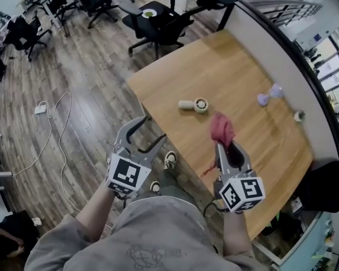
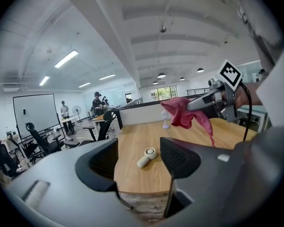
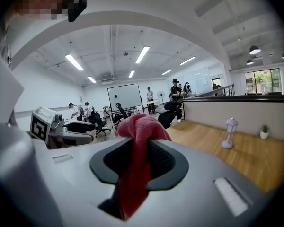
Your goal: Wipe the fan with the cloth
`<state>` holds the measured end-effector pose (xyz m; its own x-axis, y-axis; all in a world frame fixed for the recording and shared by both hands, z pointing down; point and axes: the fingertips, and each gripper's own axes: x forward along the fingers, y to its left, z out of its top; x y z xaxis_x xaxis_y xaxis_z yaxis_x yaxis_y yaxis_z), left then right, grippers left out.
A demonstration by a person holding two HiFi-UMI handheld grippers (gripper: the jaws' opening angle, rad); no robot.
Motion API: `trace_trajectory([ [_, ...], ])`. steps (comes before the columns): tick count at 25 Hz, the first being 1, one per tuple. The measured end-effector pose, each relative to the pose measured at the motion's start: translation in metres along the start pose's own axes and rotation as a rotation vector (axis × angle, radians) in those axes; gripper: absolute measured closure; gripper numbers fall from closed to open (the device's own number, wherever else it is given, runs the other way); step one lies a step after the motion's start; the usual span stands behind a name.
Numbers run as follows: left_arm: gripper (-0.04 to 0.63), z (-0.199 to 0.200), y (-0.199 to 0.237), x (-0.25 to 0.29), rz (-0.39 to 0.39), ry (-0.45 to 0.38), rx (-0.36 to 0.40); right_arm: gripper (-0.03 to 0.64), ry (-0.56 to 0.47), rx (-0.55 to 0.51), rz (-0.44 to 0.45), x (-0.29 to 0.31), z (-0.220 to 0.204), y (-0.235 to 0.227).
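A small cream hand-held fan [image 1: 194,104] lies on its side near the middle of the wooden table [image 1: 231,66]. My right gripper [image 1: 223,144] is shut on a red cloth [image 1: 221,129], which bunches above the jaws and hangs a little nearer me than the fan. The cloth [image 3: 139,141] fills the gap between the jaws in the right gripper view. My left gripper [image 1: 149,132] is open and holds nothing, out over the floor beside the table's edge. Between its jaws the left gripper view shows the fan [image 2: 146,156] on the table, with the cloth [image 2: 182,115] up to the right.
A small purple lamp [image 1: 269,95] and a tiny potted plant [image 1: 298,116] stand near the table's far side by the low wall. Black office chairs [image 1: 158,21] stand beyond the table's end. A white cable [image 1: 51,129] trails over the wooden floor at left.
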<state>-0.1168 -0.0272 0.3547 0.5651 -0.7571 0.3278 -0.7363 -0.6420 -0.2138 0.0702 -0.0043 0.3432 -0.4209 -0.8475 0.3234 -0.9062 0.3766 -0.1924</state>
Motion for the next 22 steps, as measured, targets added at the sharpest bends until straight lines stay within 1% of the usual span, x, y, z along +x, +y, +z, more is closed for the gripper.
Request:
trace_trajectory([
  [2, 0.318, -0.013, 0.001, 0.025, -0.004, 0.032, 0.037, 0.52, 0.02, 0.021, -0.005, 0.017, -0.01, -0.016],
  [4, 0.318, -0.025, 0.001, 0.052, -0.026, 0.071, 0.072, 0.52, 0.043, 0.038, -0.011, 0.035, -0.019, -0.033],
  [10, 0.316, -0.053, 0.005, 0.13, -0.108, 0.154, 0.086, 0.52, 0.112, 0.063, -0.024, 0.087, -0.033, -0.083],
  [13, 0.316, -0.069, 0.006, 0.162, -0.148, 0.203, 0.129, 0.52, 0.148, 0.074, -0.021, 0.112, -0.046, -0.103],
  [16, 0.314, -0.093, 0.002, 0.193, -0.195, 0.275, 0.173, 0.52, 0.185, 0.083, -0.013, 0.133, -0.058, -0.12],
  [19, 0.314, -0.115, 0.0, 0.216, -0.234, 0.32, 0.163, 0.52, 0.216, 0.087, -0.003, 0.15, -0.071, -0.131],
  [22, 0.313, -0.132, -0.004, 0.236, -0.269, 0.346, 0.142, 0.52, 0.245, 0.096, -0.001, 0.162, -0.084, -0.142],
])
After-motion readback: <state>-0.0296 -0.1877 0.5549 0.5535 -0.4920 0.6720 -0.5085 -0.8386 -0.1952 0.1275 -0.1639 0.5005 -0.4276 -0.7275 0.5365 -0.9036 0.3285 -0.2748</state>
